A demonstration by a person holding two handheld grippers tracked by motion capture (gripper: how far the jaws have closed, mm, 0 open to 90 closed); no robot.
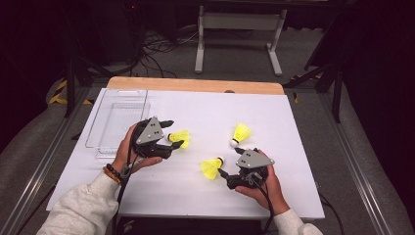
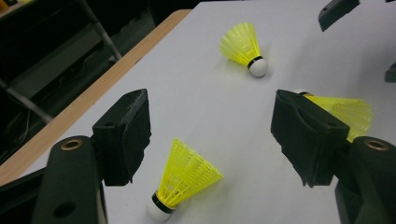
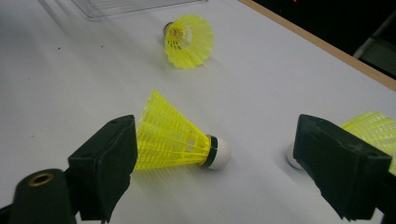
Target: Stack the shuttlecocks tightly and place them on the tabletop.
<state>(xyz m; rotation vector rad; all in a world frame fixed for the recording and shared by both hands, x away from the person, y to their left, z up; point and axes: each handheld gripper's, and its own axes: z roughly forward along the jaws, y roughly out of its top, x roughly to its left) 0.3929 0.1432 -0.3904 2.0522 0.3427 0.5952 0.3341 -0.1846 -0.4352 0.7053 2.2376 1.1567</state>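
Observation:
Three yellow shuttlecocks with white corks lie on the white table top (image 1: pixel 293 161). The left shuttlecock (image 1: pixel 180 137) (image 2: pixel 187 175) lies between the open jaws of my left gripper (image 1: pixel 174 133) (image 2: pixel 212 140), untouched by either pad. Close to the left jaw of my open right gripper (image 1: pixel 230 161) (image 3: pixel 224 163) lies the near shuttlecock (image 1: pixel 211 168) (image 3: pixel 177 140), on its side and not clamped. The third shuttlecock (image 1: pixel 240 133) (image 2: pixel 243 46) (image 3: pixel 369 128) rests apart, beyond the right gripper and partly hidden by its right jaw.
A clear plastic tray (image 1: pixel 117 120) (image 3: pixel 121 7) sits at the table's left, just beyond the left hand. The table's wooden far edge (image 1: pixel 195 84) runs behind it. Cables and a white metal stand (image 1: pixel 240 22) are on the floor beyond.

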